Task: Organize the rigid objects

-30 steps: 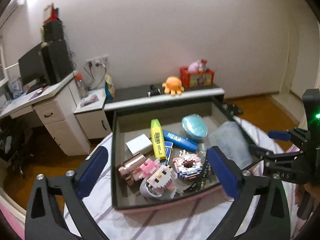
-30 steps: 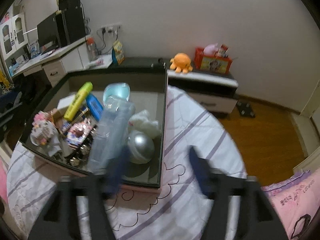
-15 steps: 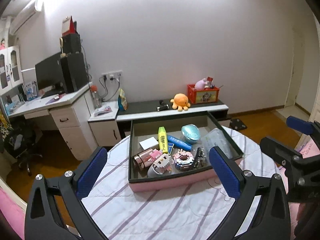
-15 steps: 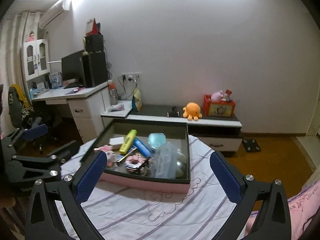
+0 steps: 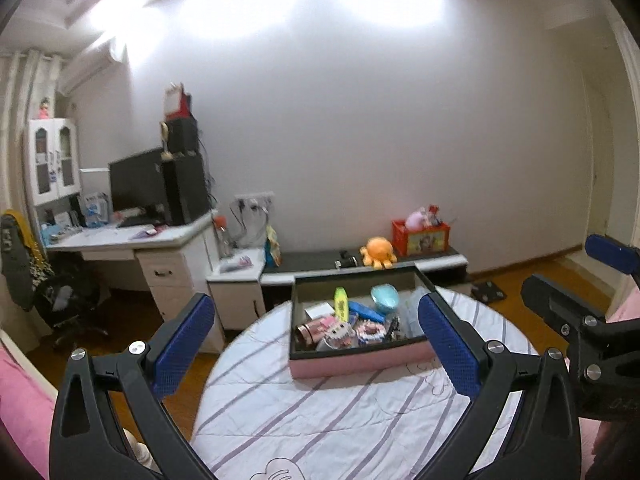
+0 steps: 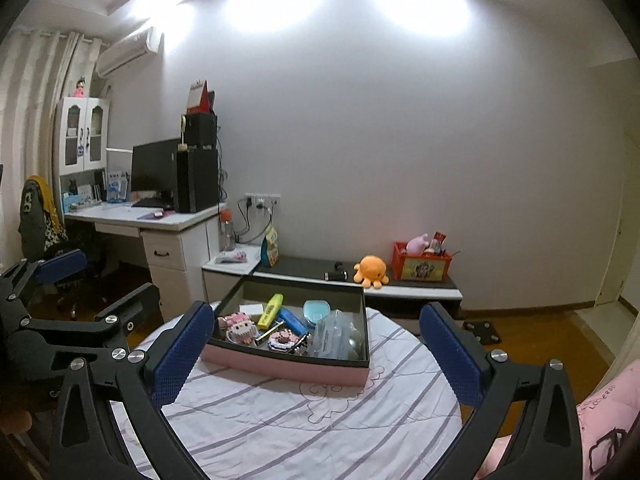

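Grippers are hanging wide apart and empty: left hand-held gripper (image 5: pixel 316 344) and right hand-held gripper (image 6: pixel 316 350) are facing the filled tray (image 6: pixel 280 368) on the round desk (image 6: pixel 304 420); approaching slowly is likely wisest.

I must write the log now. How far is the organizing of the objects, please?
Done, it seems: the yellow highlighter, blue tube, teal case, block toys and clear bottle all lie inside the pink box. In hand: nothing; the left tongs and right tongs are both open and held away from the box. Left: nothing loose shows on the striped tablecloth.
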`<state>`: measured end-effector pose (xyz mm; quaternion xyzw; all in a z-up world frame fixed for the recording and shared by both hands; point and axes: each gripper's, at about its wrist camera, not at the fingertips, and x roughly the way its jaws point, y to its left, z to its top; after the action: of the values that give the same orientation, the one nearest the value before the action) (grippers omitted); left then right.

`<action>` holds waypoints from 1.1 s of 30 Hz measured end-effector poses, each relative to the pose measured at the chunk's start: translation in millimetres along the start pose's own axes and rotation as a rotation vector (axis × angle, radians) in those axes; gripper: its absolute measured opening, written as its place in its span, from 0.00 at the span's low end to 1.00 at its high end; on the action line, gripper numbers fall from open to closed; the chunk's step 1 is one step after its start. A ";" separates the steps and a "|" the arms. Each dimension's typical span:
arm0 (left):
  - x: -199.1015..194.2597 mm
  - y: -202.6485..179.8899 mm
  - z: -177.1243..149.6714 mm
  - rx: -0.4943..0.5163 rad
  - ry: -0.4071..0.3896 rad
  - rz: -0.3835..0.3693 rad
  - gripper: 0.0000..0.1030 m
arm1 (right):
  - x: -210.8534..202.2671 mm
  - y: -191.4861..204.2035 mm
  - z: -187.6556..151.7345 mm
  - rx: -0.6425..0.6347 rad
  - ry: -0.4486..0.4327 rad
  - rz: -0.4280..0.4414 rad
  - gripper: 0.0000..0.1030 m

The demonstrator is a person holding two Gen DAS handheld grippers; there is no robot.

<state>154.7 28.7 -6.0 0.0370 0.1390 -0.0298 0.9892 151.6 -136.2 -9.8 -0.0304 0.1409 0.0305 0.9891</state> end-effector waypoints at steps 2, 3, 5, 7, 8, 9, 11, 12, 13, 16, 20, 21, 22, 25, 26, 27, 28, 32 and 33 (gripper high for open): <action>-18.3 0.3 1.1 -0.003 -0.031 0.013 1.00 | -16.3 2.0 0.9 0.008 -0.024 0.005 1.00; -26.2 0.9 1.5 -0.004 -0.044 0.016 1.00 | -22.5 2.8 0.5 0.008 -0.033 0.005 1.00; -42.9 2.5 3.0 -0.011 -0.077 0.021 1.00 | -35.3 4.1 2.2 0.007 -0.055 0.006 1.00; -59.6 3.2 4.7 -0.016 -0.107 0.027 1.00 | -51.3 5.2 4.6 0.008 -0.080 0.009 1.00; -67.7 3.9 5.5 -0.020 -0.121 0.030 1.00 | -58.2 5.9 5.6 0.005 -0.092 0.007 1.00; -77.4 4.4 6.5 -0.021 -0.137 0.033 1.00 | -63.8 7.1 6.5 0.004 -0.102 0.005 1.00; -91.0 4.9 8.7 -0.022 -0.160 0.040 1.00 | -76.5 7.4 9.0 0.006 -0.122 0.008 1.00; -97.8 5.1 9.3 -0.021 -0.174 0.042 1.00 | -82.5 8.0 9.8 0.009 -0.130 0.012 1.00; -106.3 5.3 9.6 -0.020 -0.190 0.046 1.00 | -89.6 8.1 10.5 0.012 -0.142 0.014 1.00; -124.1 6.0 10.8 -0.018 -0.216 0.059 1.00 | -101.5 12.0 12.8 0.013 -0.162 0.018 1.00; -139.6 6.7 12.9 -0.016 -0.244 0.073 1.00 | -114.1 15.4 15.0 0.011 -0.189 0.021 1.00; -143.1 7.2 13.3 -0.015 -0.252 0.075 1.00 | -116.9 16.1 15.0 0.012 -0.192 0.023 1.00; -145.2 7.5 13.5 -0.015 -0.257 0.077 1.00 | -117.9 18.3 16.0 0.013 -0.195 0.025 1.00; -150.0 7.5 14.4 -0.012 -0.271 0.085 1.00 | -123.0 20.4 15.4 0.014 -0.207 0.031 1.00; -150.5 6.7 14.9 -0.010 -0.276 0.088 1.00 | -123.7 21.0 15.9 0.014 -0.211 0.032 1.00; -151.6 6.3 14.9 -0.008 -0.279 0.090 1.00 | -124.5 20.4 15.9 0.014 -0.214 0.033 1.00; -152.1 6.1 15.2 -0.006 -0.281 0.091 1.00 | -125.3 20.4 16.1 0.015 -0.215 0.033 1.00; -152.6 5.0 14.9 -0.003 -0.283 0.096 1.00 | -125.8 20.4 15.1 0.012 -0.217 0.031 1.00; -152.5 5.2 14.8 -0.003 -0.284 0.096 1.00 | -125.7 20.1 14.6 0.012 -0.217 0.032 1.00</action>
<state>12.7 40.1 50.8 0.0374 -0.0041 0.0130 0.9992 33.7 -121.7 38.4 -0.0187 0.0338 0.0485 0.9981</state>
